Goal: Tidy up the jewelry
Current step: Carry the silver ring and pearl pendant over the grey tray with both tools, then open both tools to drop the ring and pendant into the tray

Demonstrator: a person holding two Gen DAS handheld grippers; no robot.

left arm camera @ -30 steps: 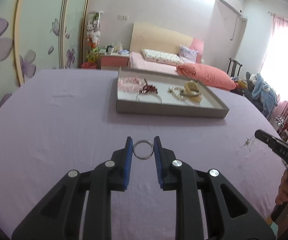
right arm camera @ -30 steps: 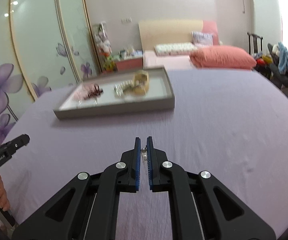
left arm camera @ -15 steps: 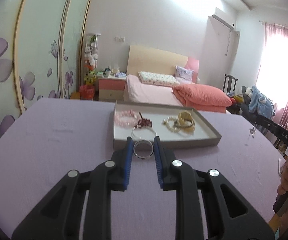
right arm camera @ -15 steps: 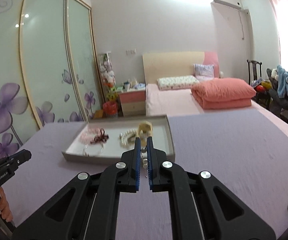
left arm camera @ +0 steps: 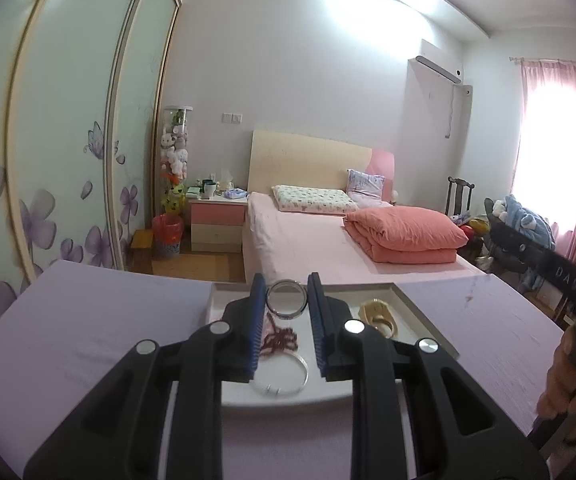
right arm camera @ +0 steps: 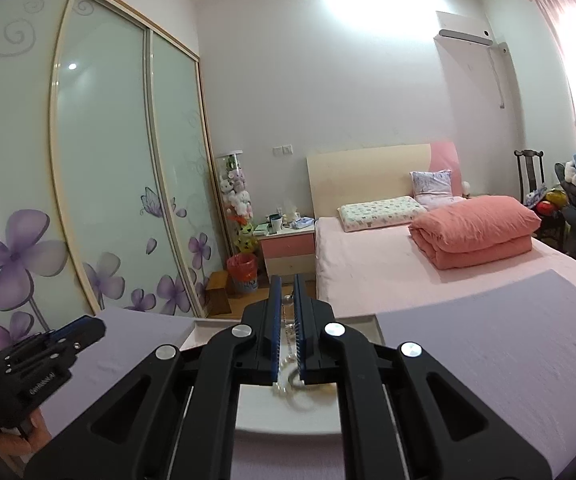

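Note:
My left gripper (left arm camera: 286, 285) is shut on a silver ring (left arm camera: 288, 316), held upright between the blue pads above the grey tray (left arm camera: 409, 305). In the tray under it lie a dark red bracelet (left arm camera: 282, 341), a thin silver bangle (left arm camera: 288, 382) and a yellow bracelet (left arm camera: 377, 317). My right gripper (right arm camera: 286, 286) is shut on a small silver earring (right arm camera: 288, 299) whose chain dangles between the pads over the tray (right arm camera: 192, 336). A pearl bracelet (right arm camera: 286, 387) shows below it. Each view catches the other gripper at its edge.
The tray rests on a lilac-covered table (left arm camera: 88, 320). A hand (left arm camera: 567, 392) holds the right gripper's handle at the right edge. Beyond the table are a pink bed (left arm camera: 307, 240), a nightstand (left arm camera: 218, 220) and sliding wardrobe doors (left arm camera: 68, 160).
Both grippers have risen and moved forward from the bare tablecloth to above the tray, each keeping its piece. The views have tilted up toward the room.

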